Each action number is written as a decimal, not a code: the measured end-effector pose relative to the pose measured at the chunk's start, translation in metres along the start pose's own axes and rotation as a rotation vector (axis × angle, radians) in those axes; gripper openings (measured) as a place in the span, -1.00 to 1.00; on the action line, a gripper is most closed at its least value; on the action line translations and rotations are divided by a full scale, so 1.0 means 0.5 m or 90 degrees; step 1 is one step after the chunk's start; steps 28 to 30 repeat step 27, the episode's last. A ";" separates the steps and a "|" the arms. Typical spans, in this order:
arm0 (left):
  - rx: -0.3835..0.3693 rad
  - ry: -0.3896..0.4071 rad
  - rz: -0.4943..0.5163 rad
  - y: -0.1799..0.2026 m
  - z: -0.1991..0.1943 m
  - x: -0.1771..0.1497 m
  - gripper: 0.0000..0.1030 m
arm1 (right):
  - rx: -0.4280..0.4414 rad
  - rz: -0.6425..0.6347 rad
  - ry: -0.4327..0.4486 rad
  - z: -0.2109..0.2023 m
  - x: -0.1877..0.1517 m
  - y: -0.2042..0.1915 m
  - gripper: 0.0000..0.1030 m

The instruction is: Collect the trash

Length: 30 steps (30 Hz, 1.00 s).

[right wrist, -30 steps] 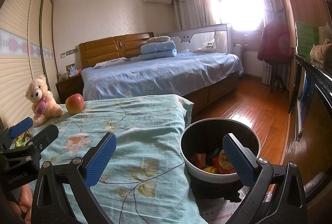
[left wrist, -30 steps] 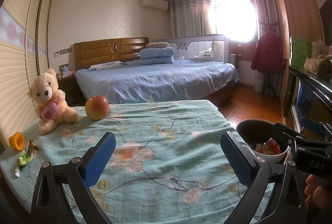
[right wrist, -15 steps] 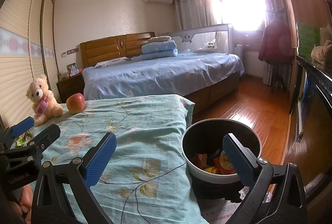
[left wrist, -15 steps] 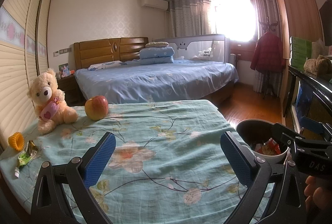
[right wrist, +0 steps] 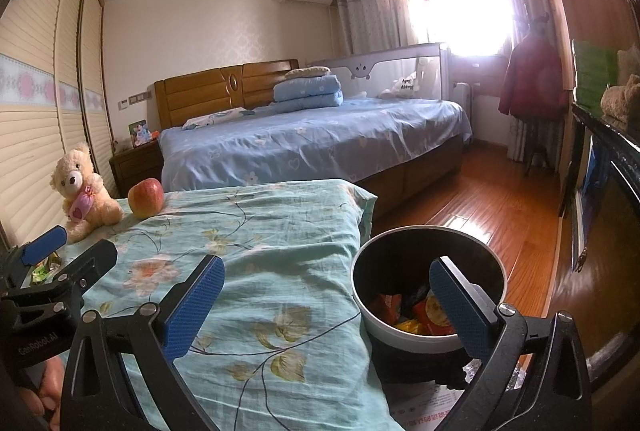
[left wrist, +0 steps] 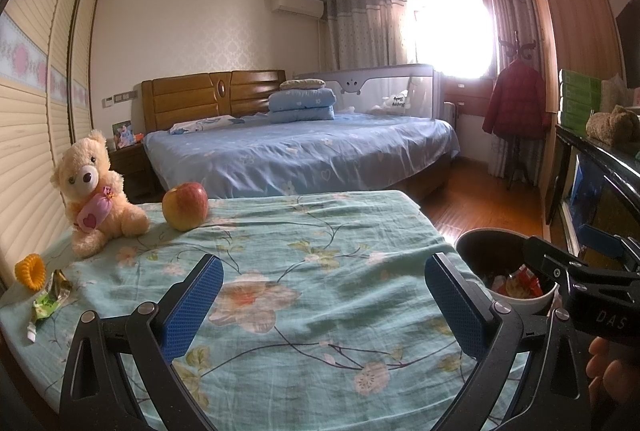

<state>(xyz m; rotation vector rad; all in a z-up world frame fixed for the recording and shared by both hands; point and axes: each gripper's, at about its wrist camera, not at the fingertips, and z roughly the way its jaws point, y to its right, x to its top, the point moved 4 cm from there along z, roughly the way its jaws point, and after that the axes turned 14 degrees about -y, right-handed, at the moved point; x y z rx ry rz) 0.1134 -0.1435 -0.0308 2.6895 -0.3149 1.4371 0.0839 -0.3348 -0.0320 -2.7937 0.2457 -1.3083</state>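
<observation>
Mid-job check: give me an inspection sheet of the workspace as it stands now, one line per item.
Surface: floral bedspread, wrinkled, mostly bare in the middle.
Job's things: green wrapper lying at the spread's left edge; trash bin on the floor beside the spread's right edge, with wrappers inside.
Clutter: teddy bear sitting upright, apple next to it, orange ring near the wrapper.
Grippers: left hand-held gripper open, empty, over the spread; right hand-held gripper open, empty, near the bin.
Cables: nothing seen.
Surroundings: blue bed behind, wooden floor, red coat on a stand.
</observation>
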 end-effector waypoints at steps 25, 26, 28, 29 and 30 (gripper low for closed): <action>-0.005 -0.010 -0.009 -0.009 0.018 -0.004 0.98 | 0.005 -0.001 -0.011 0.011 -0.014 -0.014 1.00; -0.007 -0.012 -0.012 -0.011 0.020 -0.005 0.98 | 0.007 -0.001 -0.014 0.012 -0.016 -0.016 1.00; -0.009 -0.015 -0.014 -0.015 0.023 -0.005 0.98 | 0.008 -0.001 -0.017 0.020 -0.015 -0.017 1.00; -0.009 -0.015 -0.014 -0.015 0.023 -0.005 0.98 | 0.008 -0.001 -0.017 0.020 -0.015 -0.017 1.00; -0.009 -0.015 -0.014 -0.015 0.023 -0.005 0.98 | 0.008 -0.001 -0.017 0.020 -0.015 -0.017 1.00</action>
